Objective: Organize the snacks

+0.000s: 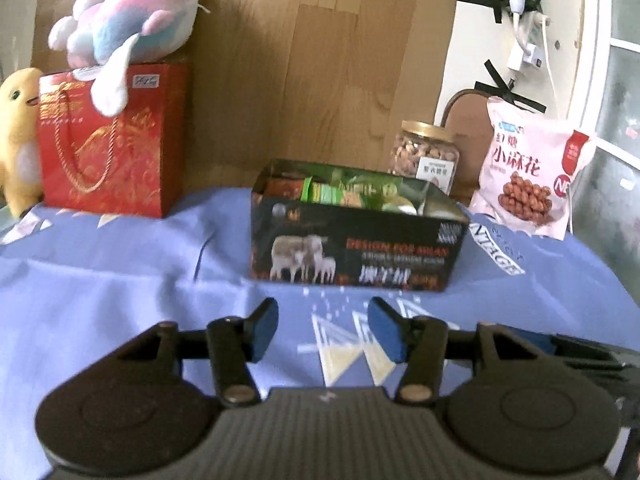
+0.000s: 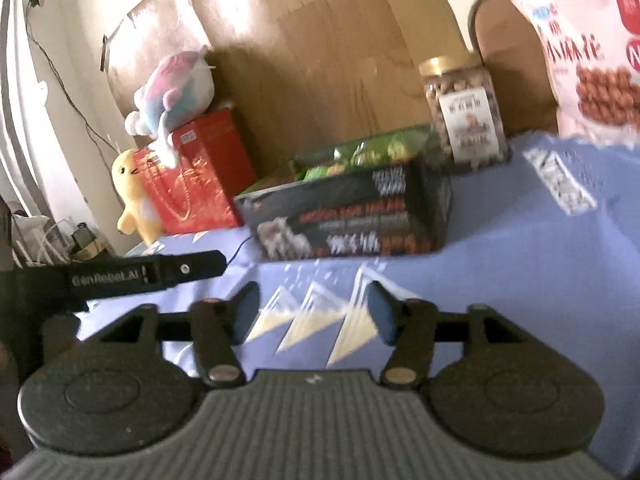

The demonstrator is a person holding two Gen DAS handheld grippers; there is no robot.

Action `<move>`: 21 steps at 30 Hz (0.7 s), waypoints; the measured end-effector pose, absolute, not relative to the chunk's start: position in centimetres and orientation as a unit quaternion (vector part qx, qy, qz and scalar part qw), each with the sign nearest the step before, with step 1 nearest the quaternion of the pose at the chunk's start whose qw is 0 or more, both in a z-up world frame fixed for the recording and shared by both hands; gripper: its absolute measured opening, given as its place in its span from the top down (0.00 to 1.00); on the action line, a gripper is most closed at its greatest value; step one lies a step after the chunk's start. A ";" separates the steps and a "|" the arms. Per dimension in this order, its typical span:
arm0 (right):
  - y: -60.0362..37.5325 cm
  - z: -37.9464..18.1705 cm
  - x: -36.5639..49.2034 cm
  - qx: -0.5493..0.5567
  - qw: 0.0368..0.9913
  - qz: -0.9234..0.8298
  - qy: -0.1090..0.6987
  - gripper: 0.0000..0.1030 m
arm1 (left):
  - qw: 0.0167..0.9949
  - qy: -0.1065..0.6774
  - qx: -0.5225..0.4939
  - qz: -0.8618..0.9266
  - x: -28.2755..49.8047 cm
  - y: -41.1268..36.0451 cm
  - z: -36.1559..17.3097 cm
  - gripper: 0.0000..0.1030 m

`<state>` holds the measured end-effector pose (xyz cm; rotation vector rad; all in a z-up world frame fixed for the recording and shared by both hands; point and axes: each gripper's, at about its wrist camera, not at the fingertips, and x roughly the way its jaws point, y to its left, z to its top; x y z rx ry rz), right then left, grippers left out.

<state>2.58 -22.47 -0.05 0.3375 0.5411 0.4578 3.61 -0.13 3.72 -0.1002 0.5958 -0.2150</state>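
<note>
1. My left gripper (image 1: pixel 323 330) hangs over the lilac-blue printed tablecloth (image 1: pixel 120 280) with its blue pads about halfway apart and nothing between them – only cloth shows in the gap.
2. My right gripper (image 2: pixel 312 312) stands a little wider, and it too is empty above the cloth.
3. The black open-topped cardboard box with a sheep picture (image 1: pixel 356 248) sits on the cloth just beyond my left fingertips, mid-table. Green snack packets (image 1: pixel 352 194) lie inside it, filling the left and middle of it.
4. In the left view the box lies square to me, its long axis running left to right and its printed long side facing my gripper. In the right view the same box appears tilted, its long axis slanting up to the right.
5. Only the left view shows the white plug and cable taped to the wall (image 1: pixel 520 8) and the shiny bare right end of the box.
6. Only the right view shows my other gripper's black arm (image 2: pixel 140 274) reaching in from the left – and clutter at the table's left edge.
7. Both views show the clear nut jar with a gold lid (image 1: pixel 426 152) and the pink twisted-snack bag (image 1: pixel 532 172) standing behind the box to its right, with the red gift bag (image 1: pixel 112 136) at the far left.
</note>
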 end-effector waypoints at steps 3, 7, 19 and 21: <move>-22.6 0.1 1.5 0.173 0.924 0.213 0.265 0.32 | 0.949 0.296 -0.050 -0.095 2.2 0.2 3.4 0.49; -22.9 0.3 0.9 0.202 0.918 0.207 0.272 0.27 | 0.949 0.300 -0.049 -0.081 0.8 0.7 3.1 0.43; -22.3 0.3 -0.3 0.205 0.921 0.199 0.264 0.22 | 0.963 0.267 -0.007 -0.043 -1.9 0.6 3.4 0.01; -22.2 0.2 -0.2 0.206 0.920 0.200 0.268 0.22 | 0.965 0.260 -0.003 -0.041 -2.1 0.6 3.5 0.00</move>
